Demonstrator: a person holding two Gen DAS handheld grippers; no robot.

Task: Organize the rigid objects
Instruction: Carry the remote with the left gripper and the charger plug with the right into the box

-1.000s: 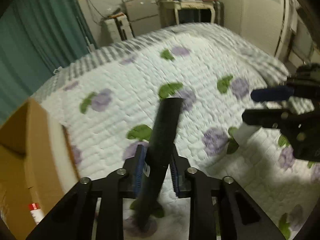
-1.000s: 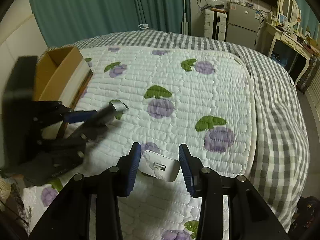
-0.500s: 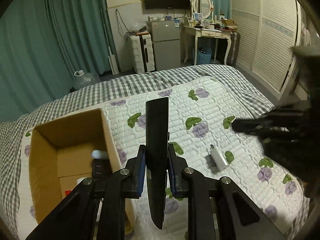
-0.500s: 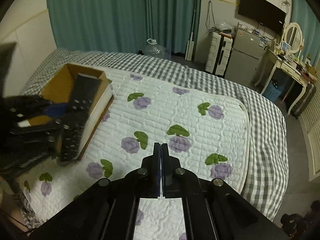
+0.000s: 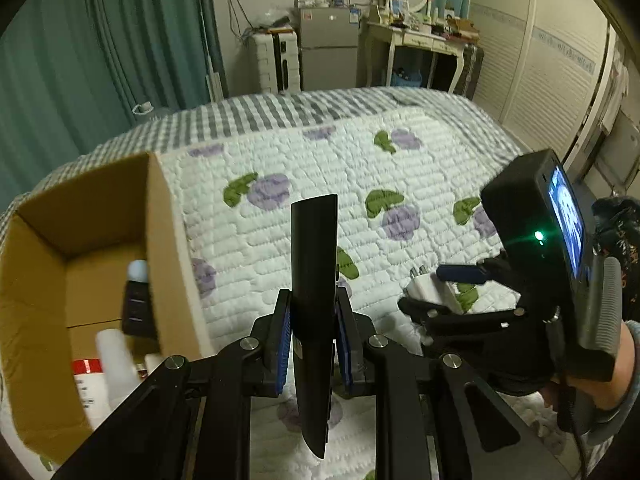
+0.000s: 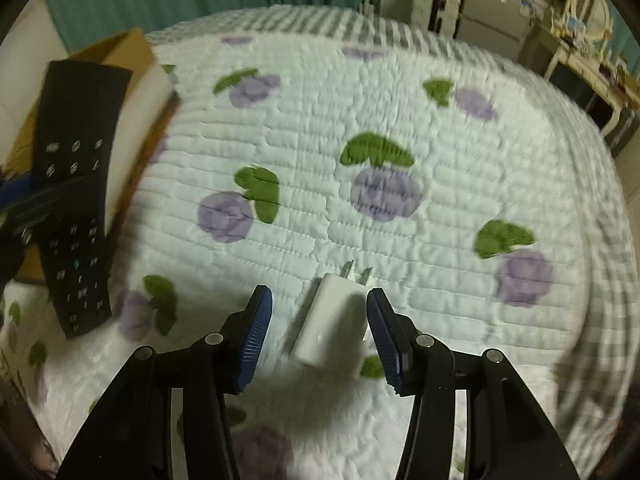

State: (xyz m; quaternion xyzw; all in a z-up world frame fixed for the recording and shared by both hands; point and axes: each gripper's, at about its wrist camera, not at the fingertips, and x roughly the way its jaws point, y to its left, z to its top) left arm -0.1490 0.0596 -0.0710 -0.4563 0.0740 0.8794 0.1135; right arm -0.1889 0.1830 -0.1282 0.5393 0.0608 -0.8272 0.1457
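Observation:
My left gripper (image 5: 314,320) is shut on a long black remote control (image 5: 314,264), held upright above the quilt just right of an open cardboard box (image 5: 160,216). The remote also shows in the right wrist view (image 6: 76,196) at the left, in front of the box (image 6: 124,52). My right gripper (image 6: 318,322) is open, low over the quilt, its jaws on either side of a white plug charger (image 6: 336,320) that lies on the bed. The charger also shows in the left wrist view (image 5: 430,288) between the right gripper's fingers.
The box holds several items: a dark device with a white tip (image 5: 138,300), a white bottle (image 5: 114,356) and a red-and-white pack (image 5: 86,376). The floral quilt (image 6: 380,120) covers the bed. A fridge, dresser and curtains stand beyond it.
My right gripper has opened and dropped to the quilt around the charger. My left gripper has kept hold of the remote and shifted beside the box.

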